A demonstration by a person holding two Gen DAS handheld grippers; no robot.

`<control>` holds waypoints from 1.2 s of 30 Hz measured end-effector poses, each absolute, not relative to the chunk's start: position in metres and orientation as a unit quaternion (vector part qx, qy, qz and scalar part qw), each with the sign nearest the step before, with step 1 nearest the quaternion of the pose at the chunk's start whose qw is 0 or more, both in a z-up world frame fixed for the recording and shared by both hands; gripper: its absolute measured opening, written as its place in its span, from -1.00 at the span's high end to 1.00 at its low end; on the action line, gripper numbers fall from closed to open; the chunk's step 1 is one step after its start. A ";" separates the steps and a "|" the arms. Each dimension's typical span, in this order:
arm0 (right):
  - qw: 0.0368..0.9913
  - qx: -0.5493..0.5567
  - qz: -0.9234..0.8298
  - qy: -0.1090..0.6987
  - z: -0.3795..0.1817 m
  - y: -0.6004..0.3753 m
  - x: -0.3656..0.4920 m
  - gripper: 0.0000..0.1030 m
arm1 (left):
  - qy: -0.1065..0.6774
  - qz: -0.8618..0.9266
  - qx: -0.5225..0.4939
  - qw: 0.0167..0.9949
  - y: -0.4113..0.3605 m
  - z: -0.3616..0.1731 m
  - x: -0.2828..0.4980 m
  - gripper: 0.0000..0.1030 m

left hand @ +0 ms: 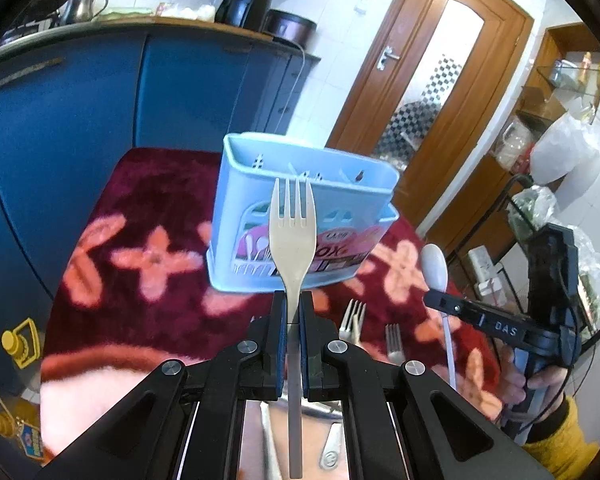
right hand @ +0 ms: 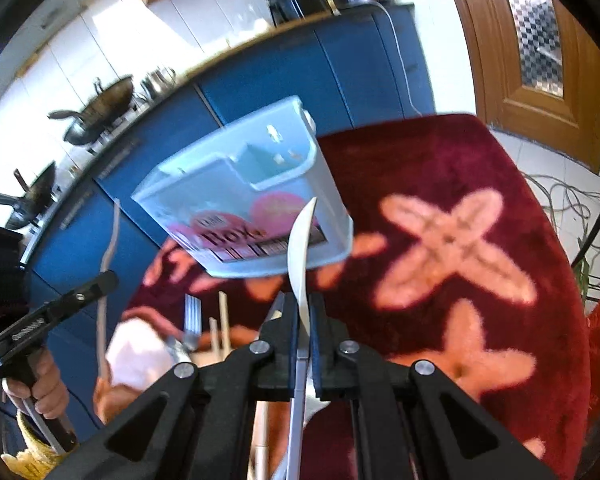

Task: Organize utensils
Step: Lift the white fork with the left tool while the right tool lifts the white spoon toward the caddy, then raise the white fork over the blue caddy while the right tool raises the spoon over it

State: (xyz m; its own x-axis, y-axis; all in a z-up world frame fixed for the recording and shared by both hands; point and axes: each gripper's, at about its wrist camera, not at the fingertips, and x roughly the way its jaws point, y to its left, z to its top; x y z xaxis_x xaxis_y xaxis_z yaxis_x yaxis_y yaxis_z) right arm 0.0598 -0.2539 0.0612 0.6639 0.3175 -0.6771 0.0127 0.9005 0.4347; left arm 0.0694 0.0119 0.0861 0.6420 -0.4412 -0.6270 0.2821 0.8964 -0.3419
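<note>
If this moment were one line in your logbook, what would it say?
left gripper: shut on fork | right gripper: shut on spoon | blue holder: upright on rug, ahead | loose forks: on rug

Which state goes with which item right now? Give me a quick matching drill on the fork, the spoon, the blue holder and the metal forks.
Things:
1. beige fork
2. white spoon
3. blue utensil holder
4. metal forks

States:
A. standing upright on the red floral cloth
B. clamped in the right gripper
C. lying loose on the cloth
D. clamped in the left gripper

Pairs: 1-D, 2-B, 3-A, 4-C
</note>
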 end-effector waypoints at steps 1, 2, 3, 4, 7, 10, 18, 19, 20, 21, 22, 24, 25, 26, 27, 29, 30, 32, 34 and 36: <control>0.892 0.209 0.089 0.392 0.066 -0.255 0.058 0.86 | 0.368 -0.202 -0.109 0.901 0.011 0.089 0.069 0.90; 0.895 0.211 0.092 0.383 0.071 -0.255 0.056 0.86 | 0.365 -0.203 -0.110 0.902 0.010 0.092 0.069 0.90; 0.897 0.212 0.094 0.376 0.075 -0.255 0.055 0.86 | 0.363 -0.204 -0.110 0.902 0.010 0.093 0.070 0.90; 0.901 0.211 0.094 0.366 0.080 -0.254 0.054 0.86 | 0.361 -0.204 -0.110 0.903 0.009 0.096 0.071 0.90; 0.908 0.210 0.097 0.350 0.092 -0.253 0.055 0.86 | 0.352 -0.207 -0.112 0.906 0.007 0.103 0.074 0.90; 0.912 0.212 0.103 0.335 0.102 -0.254 0.056 0.86 | 0.342 -0.208 -0.115 0.909 0.006 0.111 0.078 0.90; 0.926 0.211 0.112 0.291 0.132 -0.256 0.066 0.86 | 0.306 -0.210 -0.124 0.921 0.002 0.140 0.094 0.90; 0.929 0.209 0.112 0.283 0.136 -0.256 0.069 0.86 | 0.301 -0.209 -0.125 0.922 0.002 0.143 0.097 0.90; 0.932 0.206 0.110 0.277 0.139 -0.255 0.072 0.86 | 0.295 -0.207 -0.126 0.924 0.002 0.147 0.100 0.90; 0.934 0.205 0.109 0.273 0.141 -0.255 0.073 0.86 | 0.292 -0.206 -0.126 0.925 0.002 0.149 0.102 0.90; 0.936 0.202 0.109 0.267 0.143 -0.254 0.077 0.86 | 0.285 -0.203 -0.126 0.928 0.001 0.152 0.106 0.90; 0.940 0.200 0.105 0.257 0.148 -0.254 0.084 0.86 | 0.273 -0.196 -0.123 0.934 0.000 0.157 0.112 0.90; 0.941 0.200 0.104 0.254 0.149 -0.255 0.088 0.86 | 0.269 -0.193 -0.124 0.936 0.000 0.158 0.116 0.90; 0.942 0.199 0.102 0.250 0.151 -0.255 0.093 0.86 | 0.265 -0.189 -0.126 0.937 0.000 0.160 0.122 0.90; 0.943 0.199 0.101 0.246 0.151 -0.255 0.098 0.86 | 0.263 -0.188 -0.127 0.938 0.000 0.161 0.125 0.90; 0.947 0.195 0.095 0.238 0.154 -0.255 0.106 0.86 | 0.254 -0.178 -0.129 0.942 0.001 0.163 0.137 0.90; 0.948 0.193 0.093 0.235 0.154 -0.255 0.109 0.86 | 0.253 -0.175 -0.129 0.943 0.001 0.164 0.140 0.90; 0.952 0.186 0.088 0.225 0.156 -0.253 0.119 0.86 | 0.248 -0.171 -0.132 0.944 0.002 0.164 0.149 0.90; 0.956 0.181 0.082 0.218 0.157 -0.252 0.127 0.86 | 0.244 -0.168 -0.136 0.945 0.003 0.163 0.157 0.90; 0.959 0.175 0.077 0.211 0.157 -0.250 0.136 0.86 | 0.241 -0.165 -0.139 0.946 0.002 0.160 0.164 0.90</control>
State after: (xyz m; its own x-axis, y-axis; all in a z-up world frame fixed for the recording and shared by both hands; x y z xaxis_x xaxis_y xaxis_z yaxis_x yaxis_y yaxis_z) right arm 0.1364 -0.2502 0.1571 0.8993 0.2215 -0.3770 -0.0736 0.9266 0.3687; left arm 0.1639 0.0018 0.1596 0.8300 -0.3785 -0.4097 0.2447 0.9072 -0.3423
